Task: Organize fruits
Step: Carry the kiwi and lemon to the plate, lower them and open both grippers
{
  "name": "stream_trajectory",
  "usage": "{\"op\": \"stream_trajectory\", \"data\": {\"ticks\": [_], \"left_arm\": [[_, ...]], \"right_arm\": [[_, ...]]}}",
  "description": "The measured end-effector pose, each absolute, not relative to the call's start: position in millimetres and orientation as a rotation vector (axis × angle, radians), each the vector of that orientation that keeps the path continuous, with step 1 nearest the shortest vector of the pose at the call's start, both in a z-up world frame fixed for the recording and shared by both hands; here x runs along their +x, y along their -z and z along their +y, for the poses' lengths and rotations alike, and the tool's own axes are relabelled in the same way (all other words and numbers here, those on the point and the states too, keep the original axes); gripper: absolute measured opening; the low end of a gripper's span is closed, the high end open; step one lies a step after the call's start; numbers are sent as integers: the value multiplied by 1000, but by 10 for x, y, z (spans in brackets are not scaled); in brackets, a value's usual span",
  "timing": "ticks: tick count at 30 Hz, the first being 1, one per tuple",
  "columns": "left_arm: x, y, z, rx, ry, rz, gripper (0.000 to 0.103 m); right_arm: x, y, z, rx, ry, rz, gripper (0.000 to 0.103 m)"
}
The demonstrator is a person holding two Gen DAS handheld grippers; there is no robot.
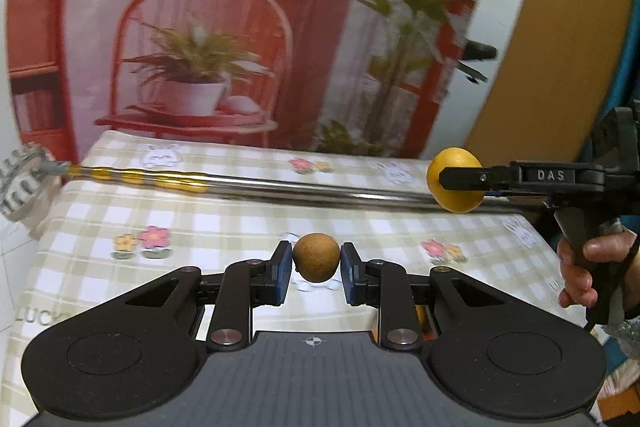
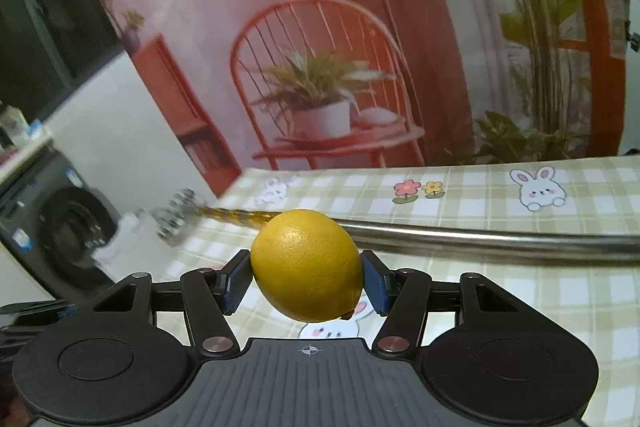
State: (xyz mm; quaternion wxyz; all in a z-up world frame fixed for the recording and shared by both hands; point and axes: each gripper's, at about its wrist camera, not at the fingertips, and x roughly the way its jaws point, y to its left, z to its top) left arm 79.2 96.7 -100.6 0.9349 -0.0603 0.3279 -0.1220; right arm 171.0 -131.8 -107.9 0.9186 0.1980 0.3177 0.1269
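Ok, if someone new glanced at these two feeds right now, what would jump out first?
Probably the yellow lemon, clamped between the right tongs and held up above the checked tablecloth. Next, the small round brown fruit pinched in the left tongs. Behind both, a long metal pole lies across the table in front of the red chair backdrop.

Glossy metal pole [image 2: 500, 241], pebbled lemon [image 2: 308, 265], apparently matt checked tablecloth [image 2: 520, 291].
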Motion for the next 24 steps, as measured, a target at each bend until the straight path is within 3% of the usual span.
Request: {"op": "stream_trajectory", "data": {"ticks": [14, 24], "left_arm": [[1070, 1626, 50, -74, 399, 831, 28], [1225, 1909, -128, -80, 408, 917, 28]], "right_arm": [[532, 1532, -1826, 445, -159, 636, 54], [242, 1842, -1883, 507, -137, 656, 54]]}}
